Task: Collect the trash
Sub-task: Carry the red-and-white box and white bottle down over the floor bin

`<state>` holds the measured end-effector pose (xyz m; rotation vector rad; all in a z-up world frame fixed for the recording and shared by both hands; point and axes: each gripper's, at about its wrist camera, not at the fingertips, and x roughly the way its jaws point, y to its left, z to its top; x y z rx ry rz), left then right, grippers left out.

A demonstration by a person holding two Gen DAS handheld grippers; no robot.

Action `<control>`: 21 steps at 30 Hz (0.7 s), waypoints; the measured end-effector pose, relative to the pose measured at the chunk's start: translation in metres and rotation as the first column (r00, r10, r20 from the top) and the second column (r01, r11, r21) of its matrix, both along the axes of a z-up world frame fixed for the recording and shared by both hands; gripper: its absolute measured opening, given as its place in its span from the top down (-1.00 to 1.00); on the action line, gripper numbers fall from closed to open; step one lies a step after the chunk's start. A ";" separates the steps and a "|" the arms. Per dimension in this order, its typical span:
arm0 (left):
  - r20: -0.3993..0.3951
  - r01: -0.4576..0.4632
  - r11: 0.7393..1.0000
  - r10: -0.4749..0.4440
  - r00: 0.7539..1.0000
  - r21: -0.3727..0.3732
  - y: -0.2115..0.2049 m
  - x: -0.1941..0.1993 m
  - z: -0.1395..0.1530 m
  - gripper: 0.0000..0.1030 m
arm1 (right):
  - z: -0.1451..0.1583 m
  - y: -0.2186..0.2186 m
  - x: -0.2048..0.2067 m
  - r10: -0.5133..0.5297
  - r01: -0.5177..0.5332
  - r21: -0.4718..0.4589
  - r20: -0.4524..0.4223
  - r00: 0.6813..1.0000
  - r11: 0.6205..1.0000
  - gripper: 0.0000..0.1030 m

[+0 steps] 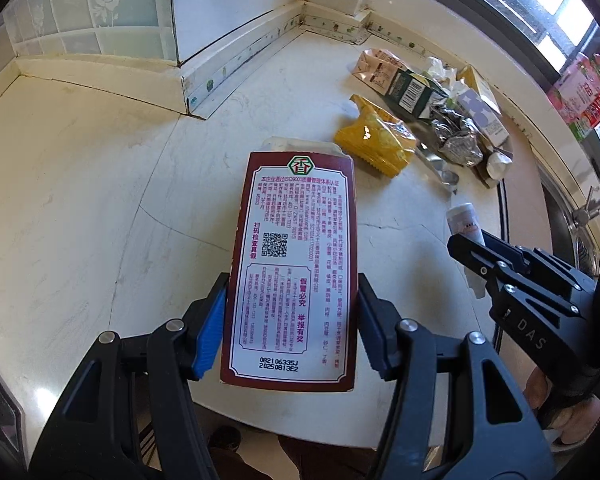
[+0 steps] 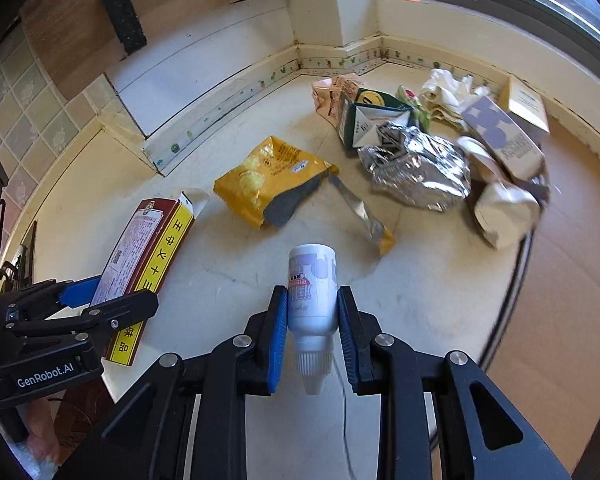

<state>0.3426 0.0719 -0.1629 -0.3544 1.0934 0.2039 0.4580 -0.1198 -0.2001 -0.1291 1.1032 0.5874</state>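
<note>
My left gripper point(image 1: 292, 312) is shut on a dark red seasoning box point(image 1: 296, 264) with a white printed label, held flat above the counter; it also shows in the right wrist view point(image 2: 140, 256). My right gripper point(image 2: 312, 312) is shut on a small white plastic bottle point(image 2: 312, 288), cap toward the camera; the bottle's end shows in the left wrist view point(image 1: 464, 220). A yellow snack bag point(image 2: 272, 176) lies ahead on the counter, also in the left wrist view point(image 1: 376, 140).
A trash pile sits at the back right: crumpled foil wrapper point(image 2: 416, 168), green carton point(image 2: 364, 120), pink bag point(image 2: 332, 92), white tissue point(image 2: 448, 88), purple-and-white box point(image 2: 504, 136), paper cup point(image 2: 500, 208). A sink point(image 1: 572, 216) lies right. The white counter point(image 1: 100, 208) meets tiled walls.
</note>
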 end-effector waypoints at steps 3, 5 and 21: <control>0.018 0.071 0.997 -0.071 0.997 -0.005 -0.006 -0.018 0.011 -0.07 | 0.011 -0.011 -0.028 -0.071 0.071 -0.005 0.013 0.997 0.997 0.53; 0.031 0.117 0.993 -0.116 0.993 -0.008 -0.010 -0.032 0.019 -0.08 | 0.020 -0.017 -0.053 -0.121 0.121 -0.002 0.022 0.992 0.993 0.53; 0.083 0.469 0.883 -0.466 0.881 -0.014 -0.072 -0.181 0.040 -0.08 | 0.056 -0.040 -0.281 -0.381 0.380 0.037 0.040 0.924 0.924 0.53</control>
